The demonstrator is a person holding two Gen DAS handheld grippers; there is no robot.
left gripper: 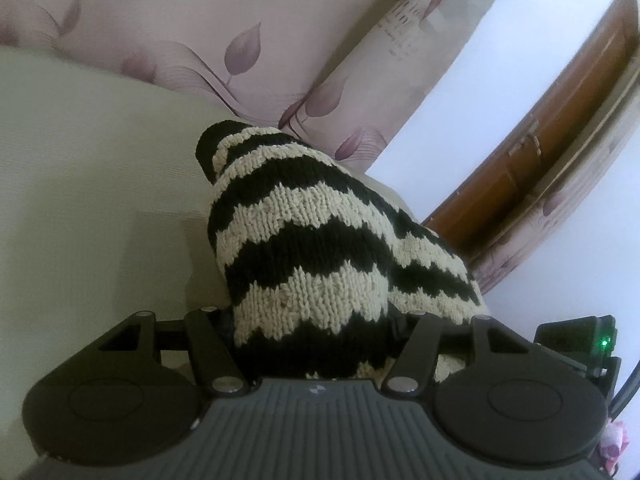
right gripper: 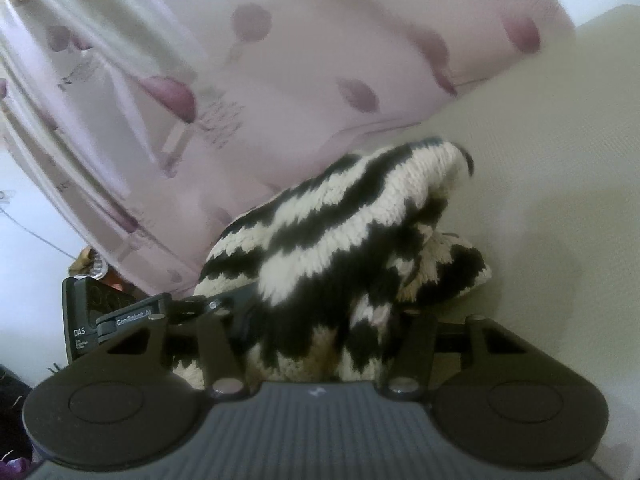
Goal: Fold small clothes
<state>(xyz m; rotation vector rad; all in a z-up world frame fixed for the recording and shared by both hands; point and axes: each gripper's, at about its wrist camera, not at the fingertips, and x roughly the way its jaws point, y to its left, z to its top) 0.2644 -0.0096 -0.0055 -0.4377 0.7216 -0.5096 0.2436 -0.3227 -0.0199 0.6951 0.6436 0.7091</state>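
A black and cream zigzag knitted garment [left gripper: 316,240] drapes over my left gripper [left gripper: 312,332] and hides its fingertips; the linkage arms stand close together, shut on the knit. In the right wrist view the same knit [right gripper: 332,248] is bunched over my right gripper [right gripper: 320,340], which is also shut on it with its fingertips hidden. The garment is held up above a pale cream surface [left gripper: 88,184]. The other gripper's body [right gripper: 92,320] shows at the left of the right wrist view, close by.
A pink curtain with purple leaf print [left gripper: 208,32] hangs behind. A brown wooden door frame [left gripper: 540,152] and white wall [left gripper: 480,80] are at the right. The cream surface [right gripper: 560,168] extends to the right in the right wrist view.
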